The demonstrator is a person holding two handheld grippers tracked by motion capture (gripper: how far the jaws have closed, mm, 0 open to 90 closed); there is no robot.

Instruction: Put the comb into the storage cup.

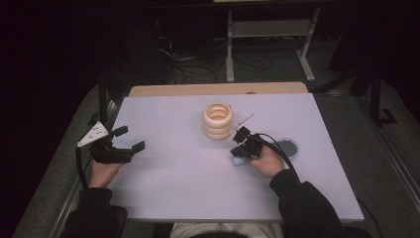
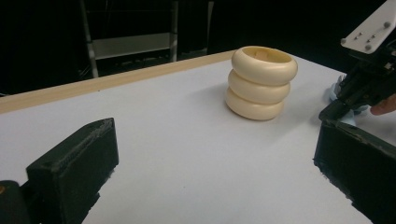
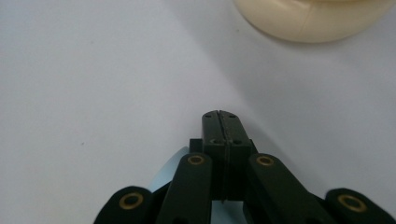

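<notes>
We've got the right tool (image 1: 242,140) w/ jaws pressed fully together on nothing, sitting over a light blue thing (image 1: 238,161) just beside the ribbed cream ring pot (image 1: 218,120) mid-bench. Left tool (image 1: 128,139) is spread wide, well off to the side. Risk imo: any swing forward clips the pot and knocks it over, since it's so close.
</notes>
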